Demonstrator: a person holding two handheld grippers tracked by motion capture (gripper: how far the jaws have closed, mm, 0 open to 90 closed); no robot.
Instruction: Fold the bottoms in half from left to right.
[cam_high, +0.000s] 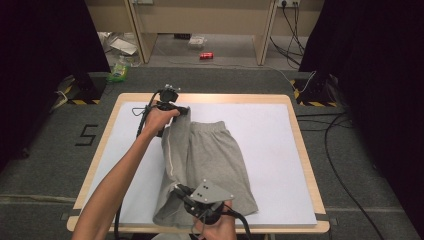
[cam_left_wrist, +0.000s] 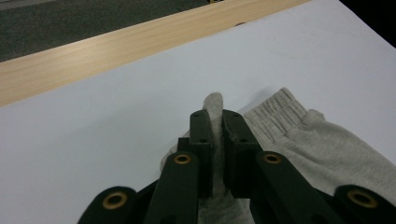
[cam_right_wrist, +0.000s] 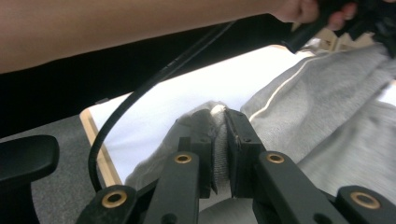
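At the near edge of the light wooden table, a person's right hand holds the right gripper, a black two-jaw tool with a grey three-cornered plate on top. Its jaws are clamped on the near hem of a pair of grey marl sweat shorts. In the right gripper view, a fold of the grey fabric is pinched tight between the two black jaws of the right gripper, and a pale piping stripe runs along the side seam just beyond.

The shorts lie on a white sheet that covers most of the tabletop, with the leg end toward the person and the ribbed elastic waistband toward the far side. The left half of the garment is lifted and folded over onto the right half, forming a raised ridge between the two grippers.

Farther away, the person's bare left forearm reaches diagonally across the sheet. The left hand holds the left gripper, whose jaws are clenched on the waistband corner. In the left gripper view, a tab of grey cloth stands up between the closed jaws of the left gripper, with the ribbed waistband lying on the white sheet just to the right.

Beyond the table, grey carpet, black cables, and a red can on the floor are visible.
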